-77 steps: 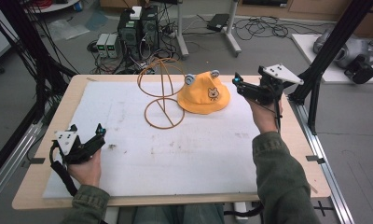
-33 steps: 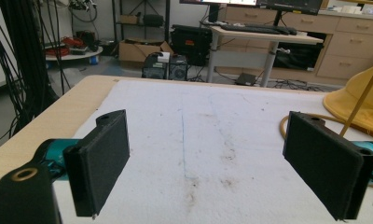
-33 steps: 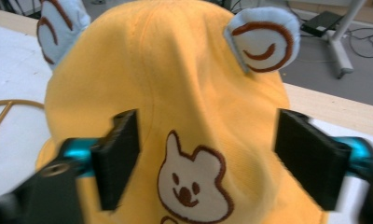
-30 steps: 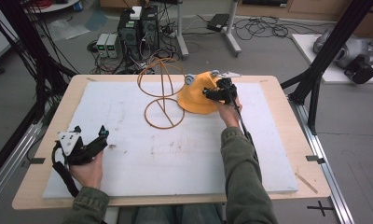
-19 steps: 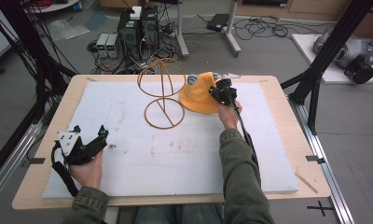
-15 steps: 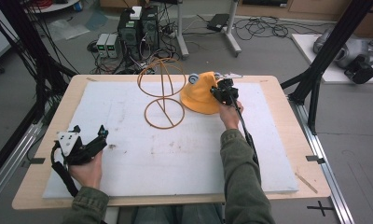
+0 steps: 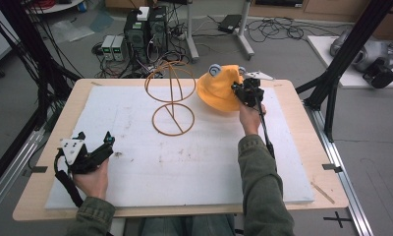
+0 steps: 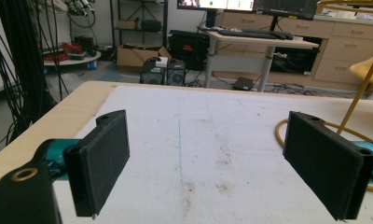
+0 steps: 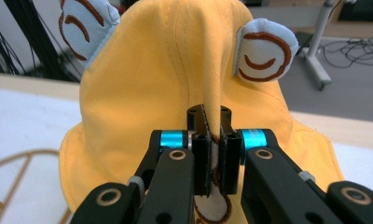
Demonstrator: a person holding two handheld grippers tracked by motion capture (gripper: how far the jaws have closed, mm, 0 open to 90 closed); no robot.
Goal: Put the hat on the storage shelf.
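- White foam covers the tabletop; the yellow hat sits near its far edge.
- My right gripper just snapped tight, pinching a fold of the hat, so I can lift it onto the wire stand.
- My left gripper waits, spread wide.

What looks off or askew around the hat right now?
The yellow hat is bunched, not flat: the right claw pinches a fold of its crown, pulling the fabric into a ridge and tilting it at the far side of the white mat. The wire stand stands upright. Nothing is spilled or damaged.
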